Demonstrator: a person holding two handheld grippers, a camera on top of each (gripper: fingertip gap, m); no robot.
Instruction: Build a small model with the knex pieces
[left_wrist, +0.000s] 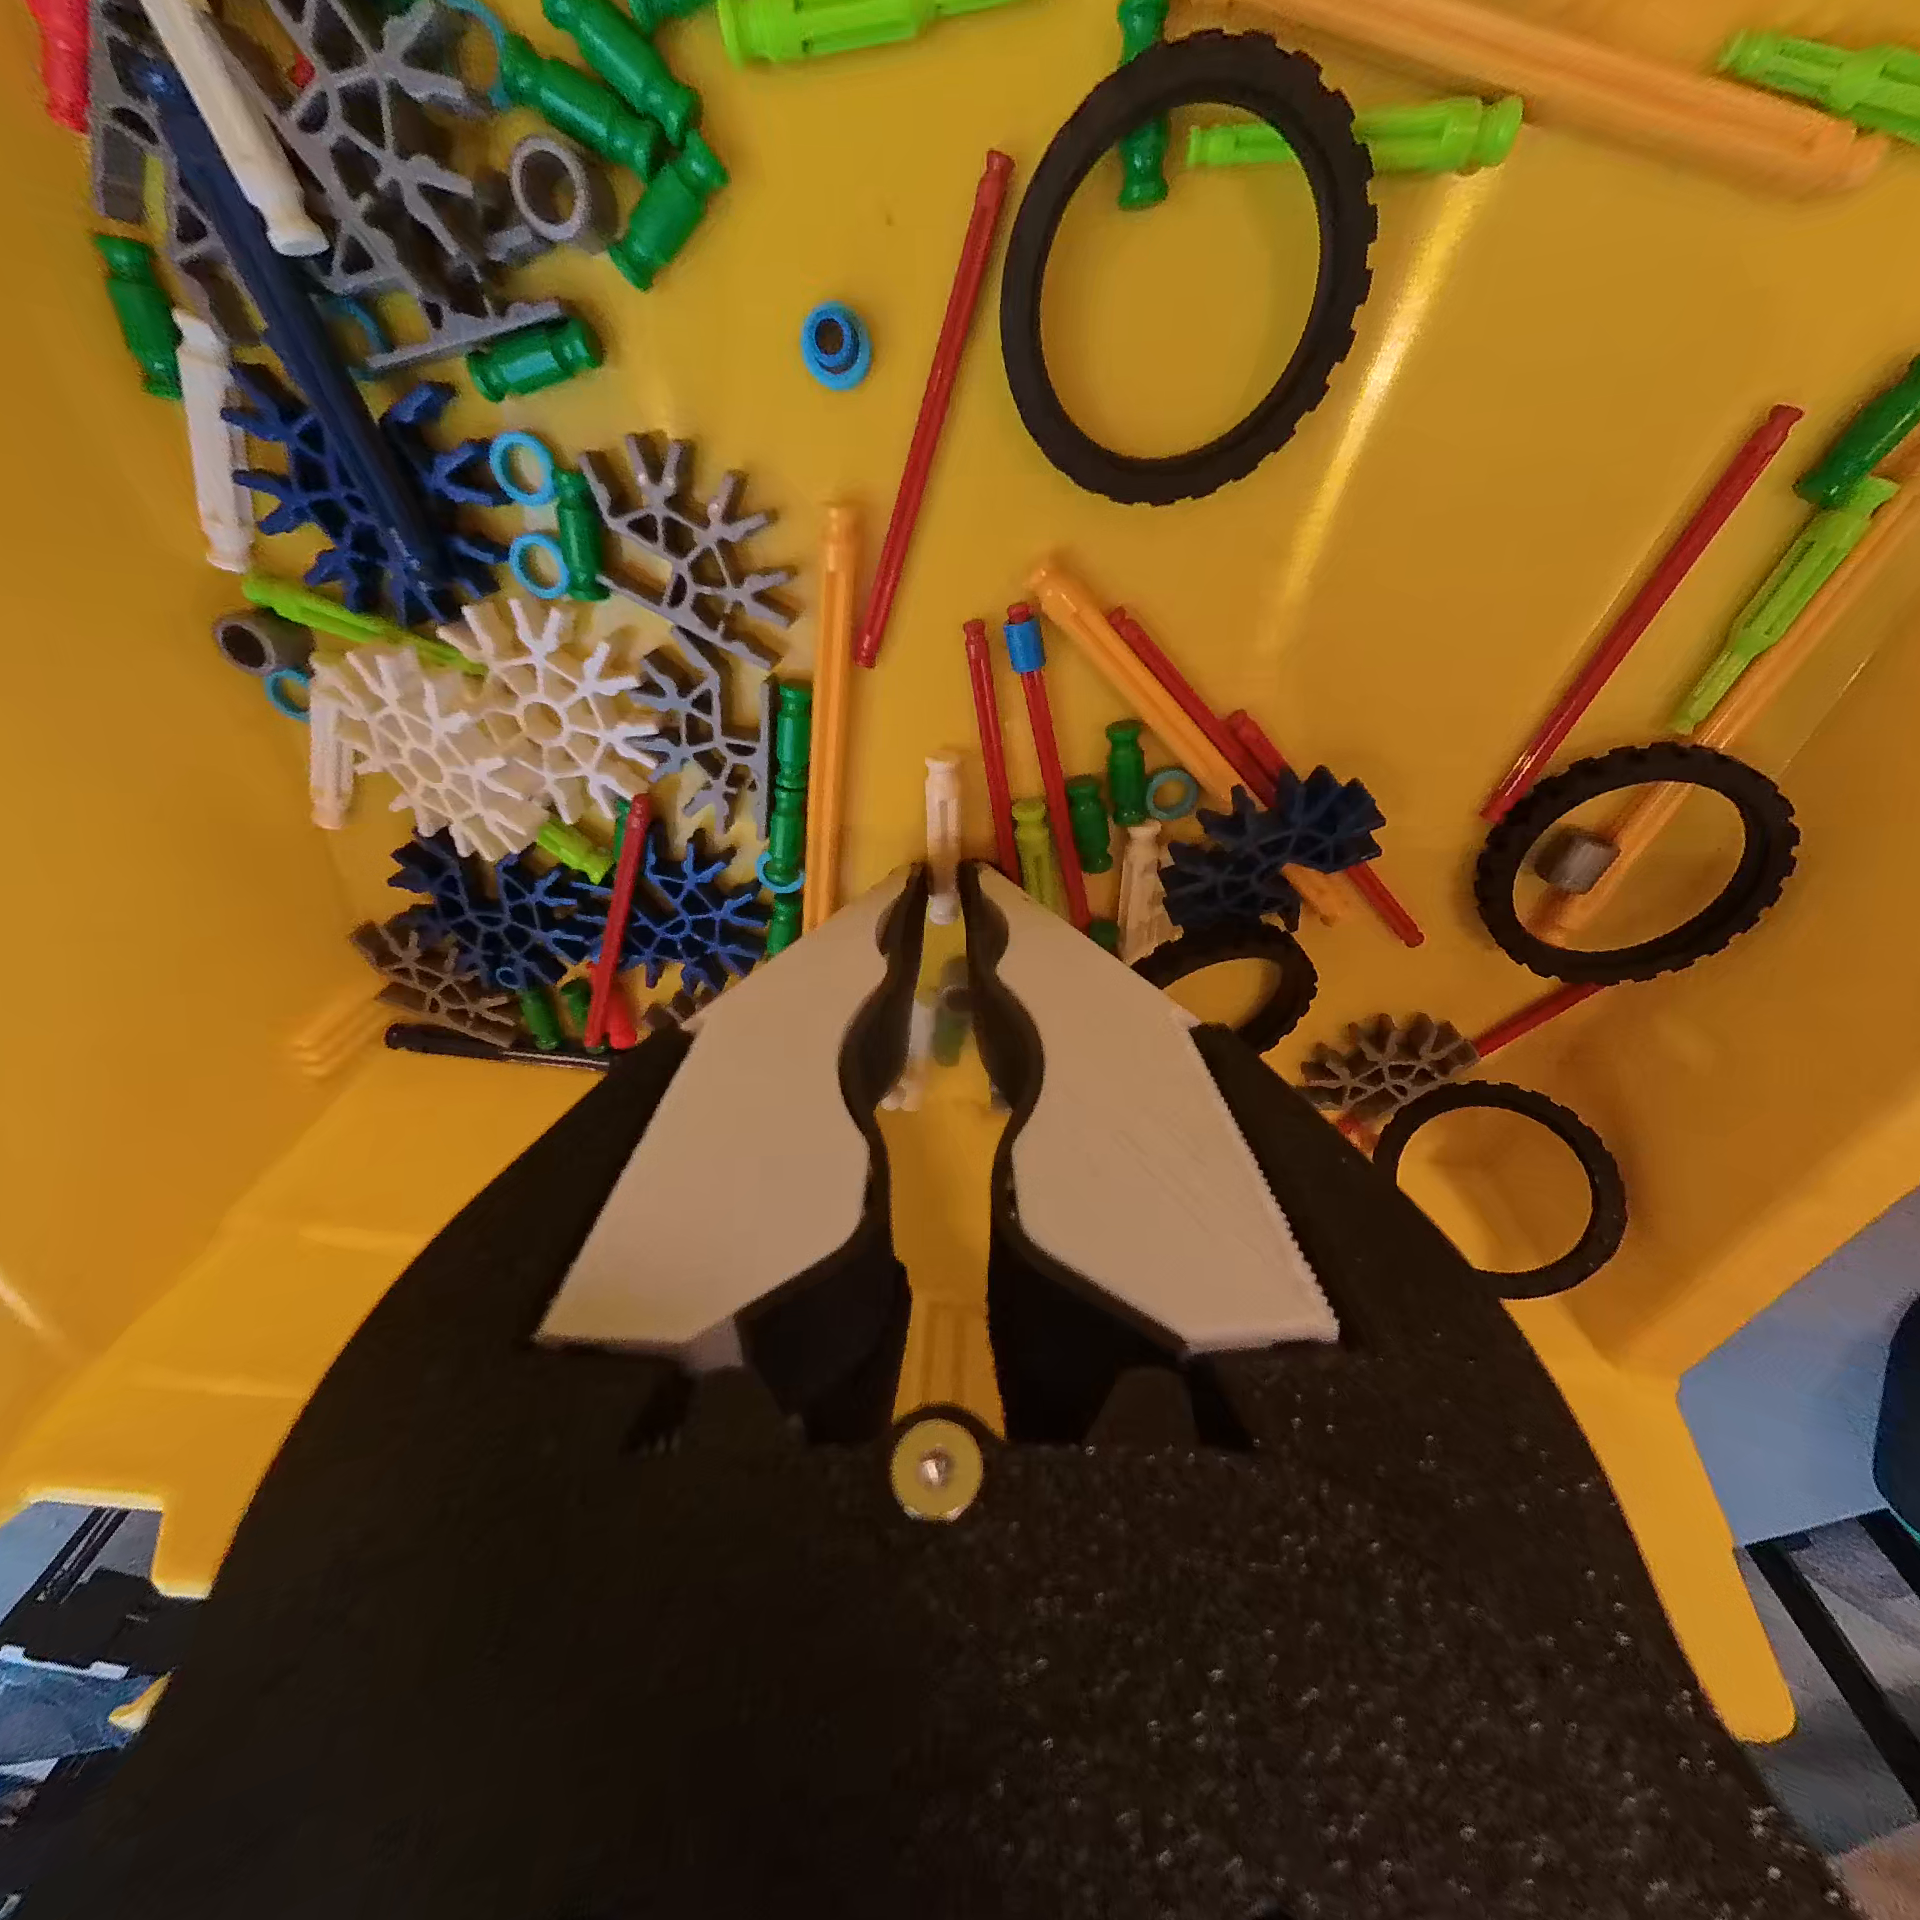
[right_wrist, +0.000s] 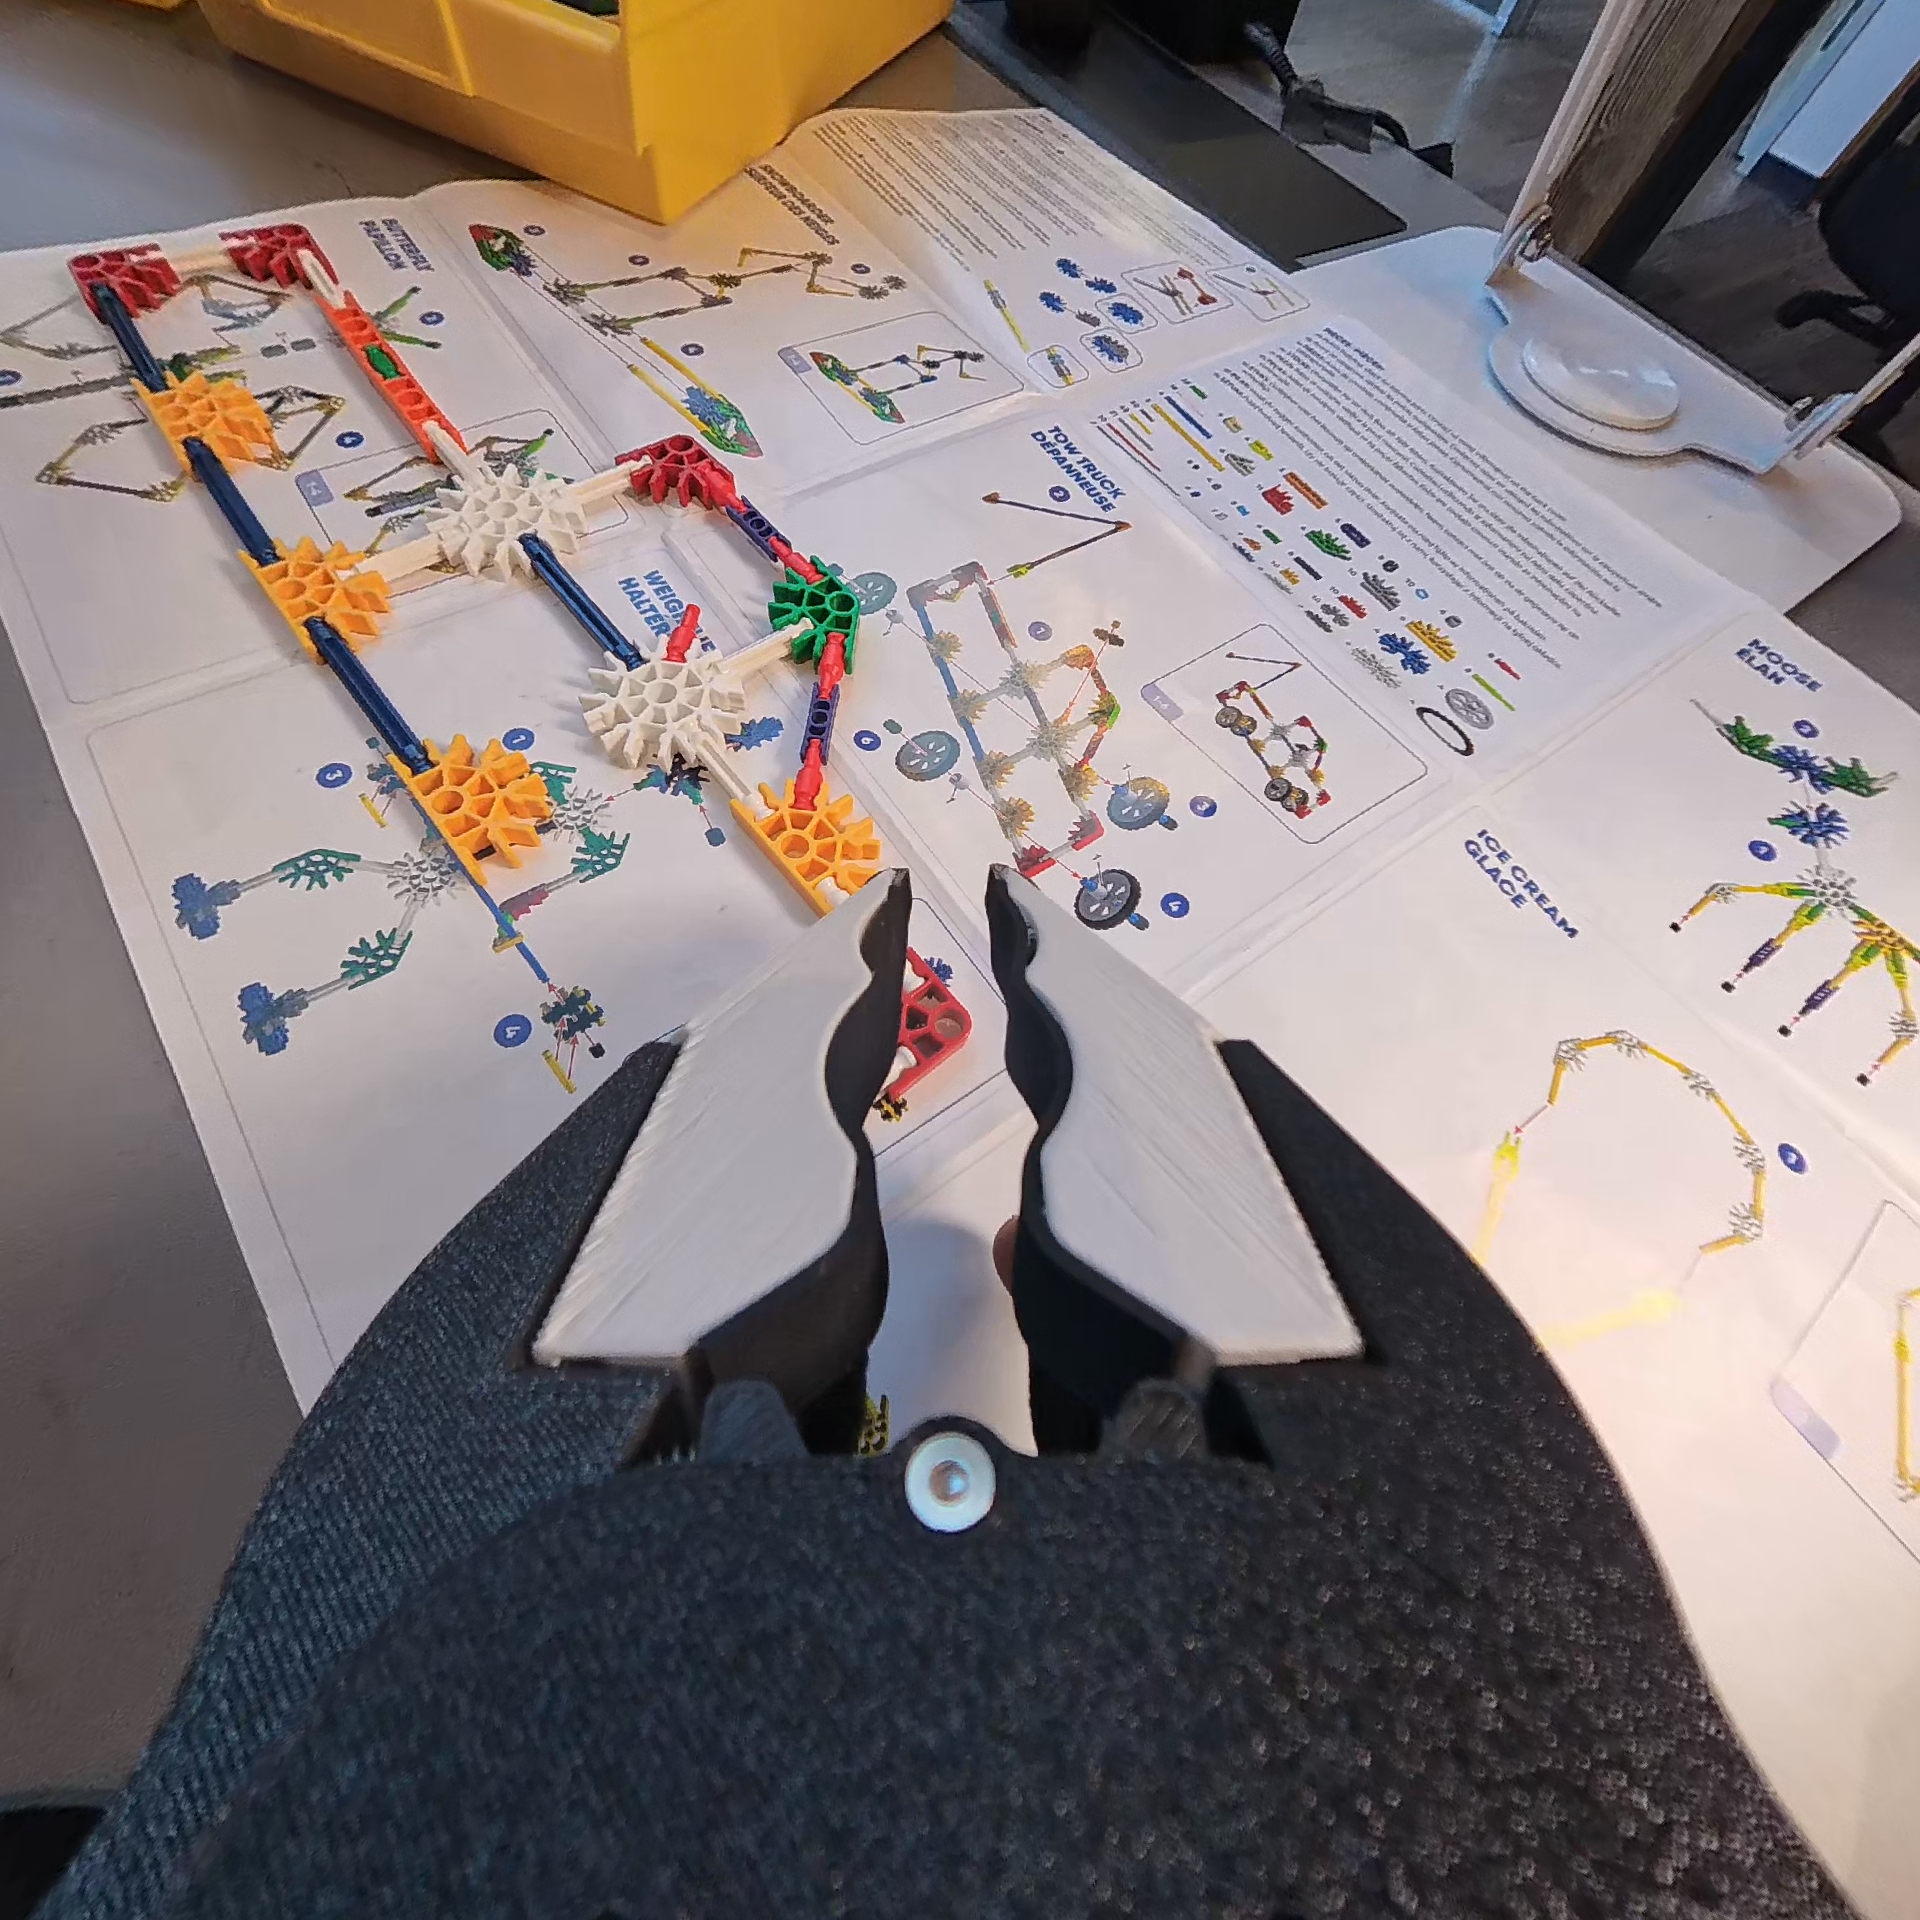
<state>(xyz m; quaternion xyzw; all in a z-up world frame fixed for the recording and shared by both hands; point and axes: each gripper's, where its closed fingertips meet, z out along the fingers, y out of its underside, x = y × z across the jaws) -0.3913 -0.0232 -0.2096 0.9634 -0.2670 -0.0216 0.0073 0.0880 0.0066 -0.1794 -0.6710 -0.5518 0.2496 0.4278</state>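
In the left wrist view my left gripper (left_wrist: 943, 883) reaches into a yellow bin (left_wrist: 1195, 540) of construction-toy parts and is shut on a short white rod (left_wrist: 943, 795), which sticks out past the tips. Red rods (left_wrist: 992, 748) and a yellow rod (left_wrist: 831, 707) lie just beside it. In the right wrist view my right gripper (right_wrist: 948, 883) is slightly open and empty above a printed instruction sheet (right_wrist: 1351, 997). A flat rod-and-connector assembly (right_wrist: 499, 520) lies on the sheet; its red corner connector (right_wrist: 935, 1023) shows between my fingers and its orange connector (right_wrist: 816, 836) lies just ahead.
The bin holds black tyre rings (left_wrist: 1184, 270), white snowflake connectors (left_wrist: 488, 717), blue connectors (left_wrist: 343, 499), grey connectors (left_wrist: 696, 551) and green rods (left_wrist: 613, 73). In the right wrist view the yellow bin (right_wrist: 582, 94) stands at the far edge and a white stand base (right_wrist: 1600, 395) at the far right. Left tips to right tips: about 50 cm. To the flat rod-and-connector assembly (right_wrist: 499, 520): right tips about 15 cm, left tips about 35 cm.
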